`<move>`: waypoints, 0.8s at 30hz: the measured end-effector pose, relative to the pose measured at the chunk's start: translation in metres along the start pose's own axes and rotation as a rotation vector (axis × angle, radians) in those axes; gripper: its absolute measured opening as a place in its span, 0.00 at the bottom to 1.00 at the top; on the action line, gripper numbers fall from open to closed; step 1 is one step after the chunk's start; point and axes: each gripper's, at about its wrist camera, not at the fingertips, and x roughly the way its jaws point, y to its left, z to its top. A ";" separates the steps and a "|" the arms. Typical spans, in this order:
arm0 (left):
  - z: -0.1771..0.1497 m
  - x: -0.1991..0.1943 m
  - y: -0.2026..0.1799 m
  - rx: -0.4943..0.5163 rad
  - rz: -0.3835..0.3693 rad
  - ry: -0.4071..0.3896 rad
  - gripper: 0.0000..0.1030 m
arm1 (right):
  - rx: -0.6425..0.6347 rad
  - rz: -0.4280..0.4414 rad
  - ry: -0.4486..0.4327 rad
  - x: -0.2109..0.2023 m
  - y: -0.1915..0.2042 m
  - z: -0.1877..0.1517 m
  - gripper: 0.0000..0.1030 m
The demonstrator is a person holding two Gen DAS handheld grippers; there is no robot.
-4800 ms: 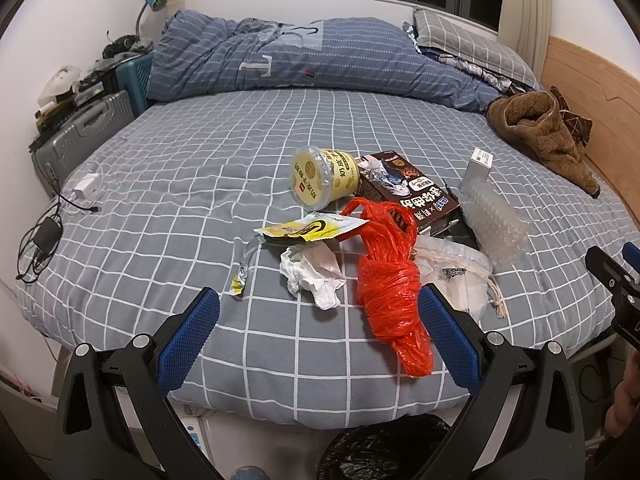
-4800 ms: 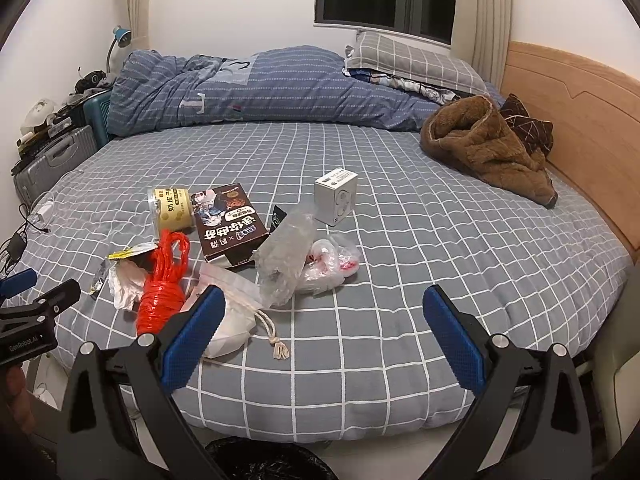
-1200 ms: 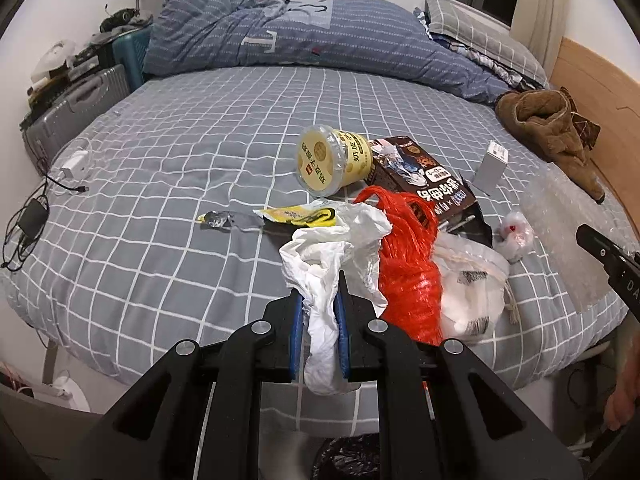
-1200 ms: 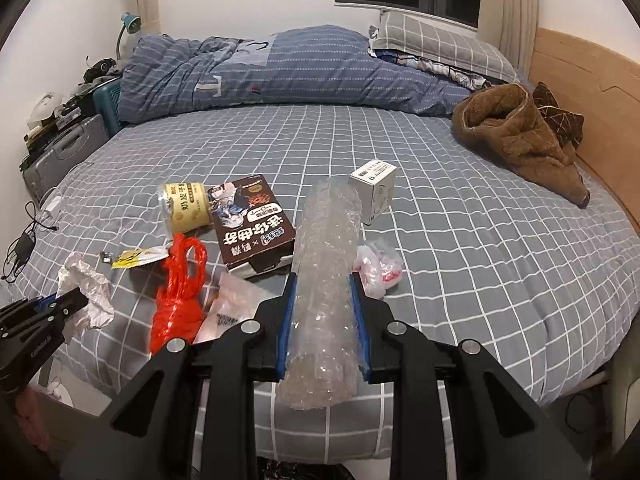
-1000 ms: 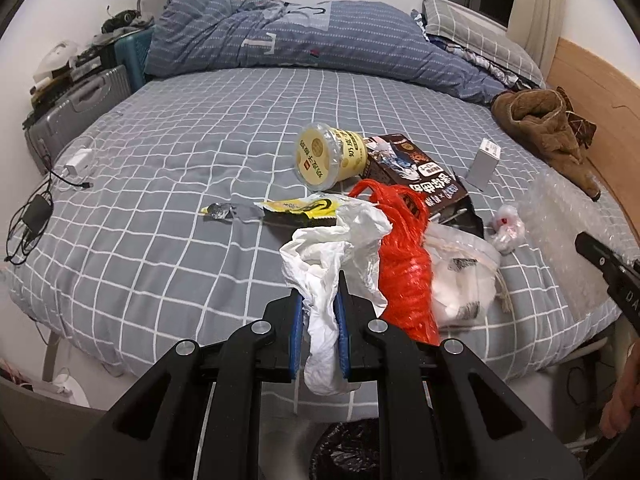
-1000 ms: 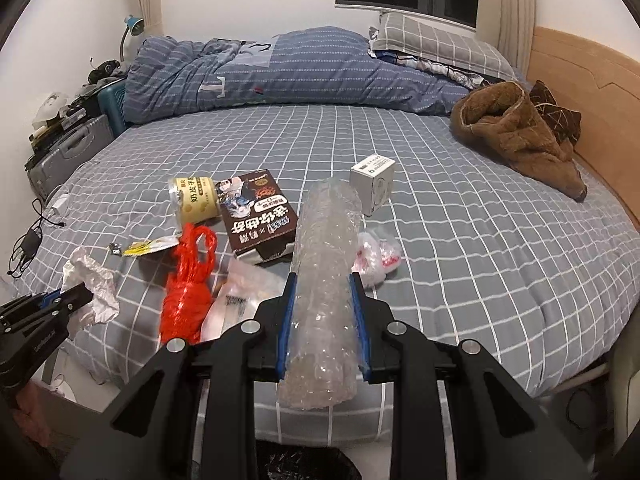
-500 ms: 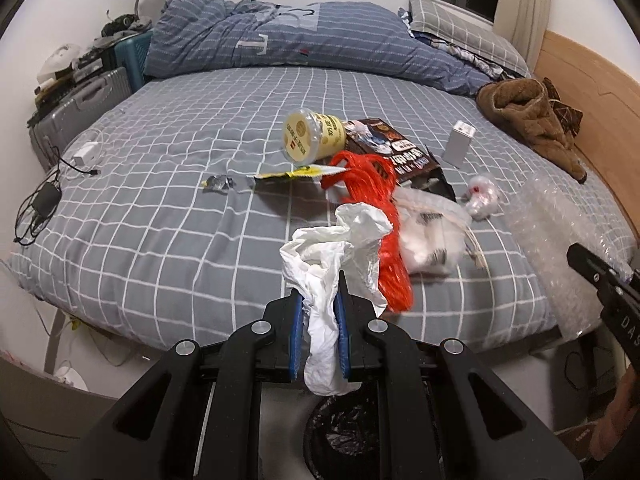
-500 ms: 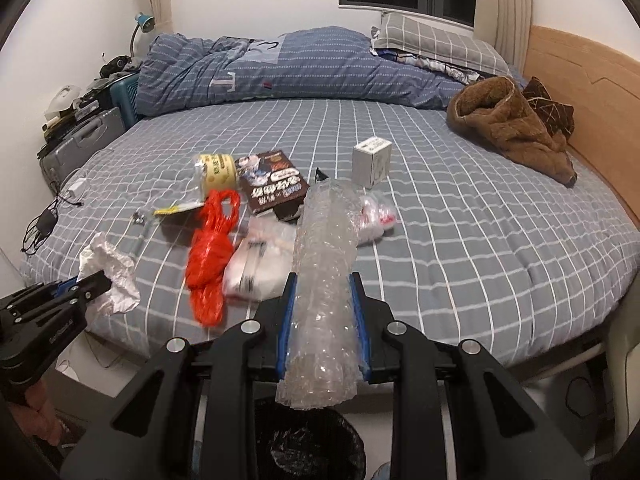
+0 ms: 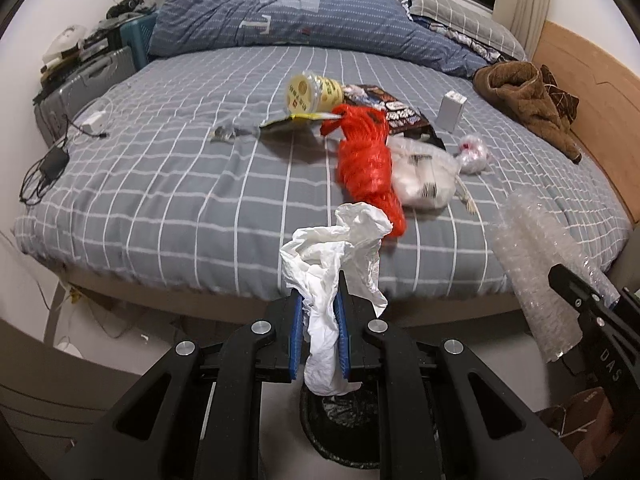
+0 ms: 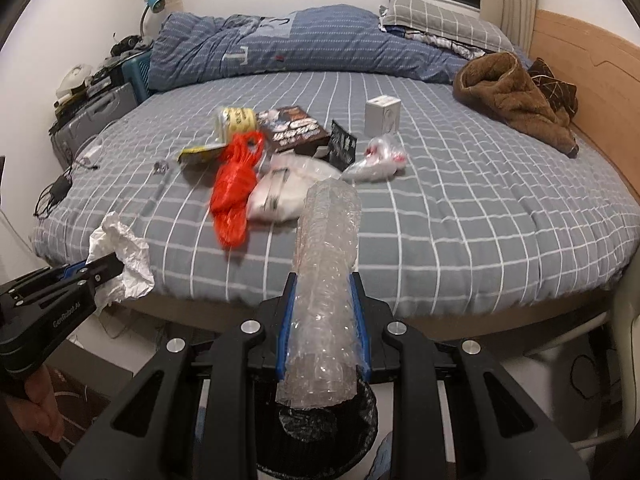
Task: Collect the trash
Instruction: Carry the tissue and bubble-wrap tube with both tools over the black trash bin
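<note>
1. low at the near edge of the bedroom floor, a black-lined trash bin (image 9: 340,424) is sitting just short of the bed (image 9: 160,200), under both grippers.
2. the left gripper (image 9: 319,342) is clenching a crumpled white tissue (image 9: 332,272) between its blue pads, the tail dangling just above the bin's mouth.
3. the right gripper (image 10: 322,328) is gripping a roll of bubble wrap (image 10: 326,280), its lower end hanging over the same bin (image 10: 320,432).
4. what could go wrong, as i judge it: the bubble wrap is long and springy, so on release it could be tipping against the rim and falling to the floor; the light tissue could be clinging to a pad or drifting past the bin.
5. farther off on the bed, more trash is waiting: an orange plastic bag (image 9: 366,160), a white pouch (image 9: 424,180) touching its right side, a small clear wrapper (image 9: 474,154), a yellow cup (image 9: 314,92) on its side, a dark carton (image 9: 384,108) and a white box (image 9: 452,111).
6. far right, a brown garment (image 9: 524,100) is lying by the wooden headboard.
</note>
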 end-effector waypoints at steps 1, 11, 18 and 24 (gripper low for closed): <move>-0.004 -0.001 0.001 -0.002 -0.002 0.005 0.13 | -0.002 0.002 0.005 -0.001 0.002 -0.003 0.23; -0.049 -0.003 0.005 -0.003 0.006 0.073 0.13 | -0.007 0.019 0.060 -0.003 0.011 -0.038 0.23; -0.075 0.007 0.016 -0.020 0.012 0.130 0.13 | -0.016 0.020 0.117 0.003 0.015 -0.066 0.23; -0.091 0.028 0.020 -0.017 0.024 0.157 0.13 | -0.034 0.012 0.176 0.027 0.014 -0.090 0.23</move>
